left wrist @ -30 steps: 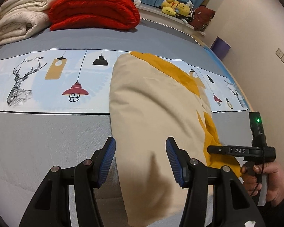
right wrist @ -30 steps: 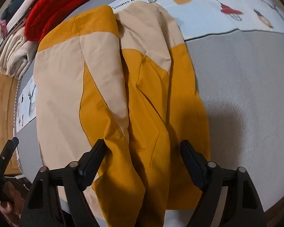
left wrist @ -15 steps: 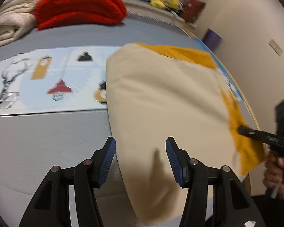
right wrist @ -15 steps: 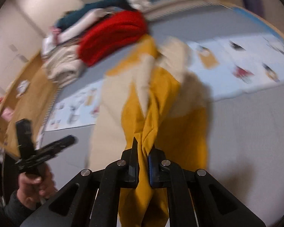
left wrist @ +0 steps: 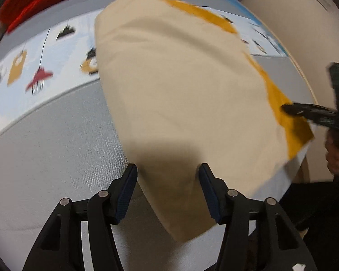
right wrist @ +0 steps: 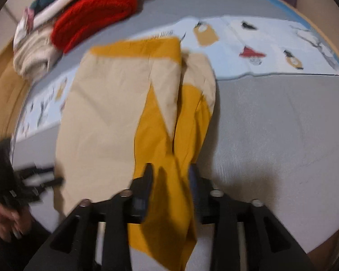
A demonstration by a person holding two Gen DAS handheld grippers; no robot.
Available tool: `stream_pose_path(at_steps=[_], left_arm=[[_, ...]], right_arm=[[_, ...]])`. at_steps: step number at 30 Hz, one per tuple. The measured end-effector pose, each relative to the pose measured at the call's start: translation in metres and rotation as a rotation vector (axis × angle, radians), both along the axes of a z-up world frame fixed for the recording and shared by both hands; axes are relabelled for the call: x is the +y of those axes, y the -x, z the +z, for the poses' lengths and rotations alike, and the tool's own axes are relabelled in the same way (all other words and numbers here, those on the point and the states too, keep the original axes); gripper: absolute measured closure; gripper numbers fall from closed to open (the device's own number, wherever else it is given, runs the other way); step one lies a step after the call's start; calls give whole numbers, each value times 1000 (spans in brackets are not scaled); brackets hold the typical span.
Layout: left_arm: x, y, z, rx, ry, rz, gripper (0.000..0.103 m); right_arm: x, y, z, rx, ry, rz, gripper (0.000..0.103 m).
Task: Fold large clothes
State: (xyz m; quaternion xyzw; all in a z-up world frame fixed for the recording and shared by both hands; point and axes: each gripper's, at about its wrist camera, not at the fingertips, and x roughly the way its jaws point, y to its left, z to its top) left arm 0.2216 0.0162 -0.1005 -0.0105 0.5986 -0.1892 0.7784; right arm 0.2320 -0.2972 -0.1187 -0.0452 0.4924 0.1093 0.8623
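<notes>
— Starting at the left gripper: hanging with its jaws well apart, pinching nothing, pointing steeply down over the near end of the garment.

— Touching the cloth?

— Not pressing on it with either blue pad; framing the beige near edge between the two fingers, no more than that.

— And moving on to the right gripper?

— Just having been opening, jaws now partly apart, with the mustard fold of the garment hanging loosely between them. Not clamping it; being too blurred to say whether a pad is brushing the cloth.

— Lying where, the rest of it?

— Spreading out flat on the grey bed cover, beige side up for the most part, mustard showing along the far end and the side by the right gripper, with a beige wedge lying folded over that mustard. Crossing the pale printed band with its far end.

— Going further out?

— Sitting well beyond the garment at the head of the bed: a folded red blanket, and touching it, a cream folded blanket. Showing at the edge of each view, a hand gripping the other tool's handle.
</notes>
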Motion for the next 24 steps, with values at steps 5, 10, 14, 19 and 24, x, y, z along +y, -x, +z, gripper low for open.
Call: stream_pose_path(at_steps=[5,10,14,19,24], left_arm=[[-27,17,-27,48,-150,-166,47],[-33,18,-23,45,-186,-219,46],[-24,17,-2,18,-149,-245,46],[30,-21,29,-36,35,23,43],[59,-59,10,28,157,259,38]], right_arm=[[-4,-6,-54,191,174,10,61],[0,-7,-56,185,227,17,61],[3,-4,-43,115,308,11,61],[8,7,13,-154,113,19,49],[6,-15,-11,-55,-5,-40,28]])
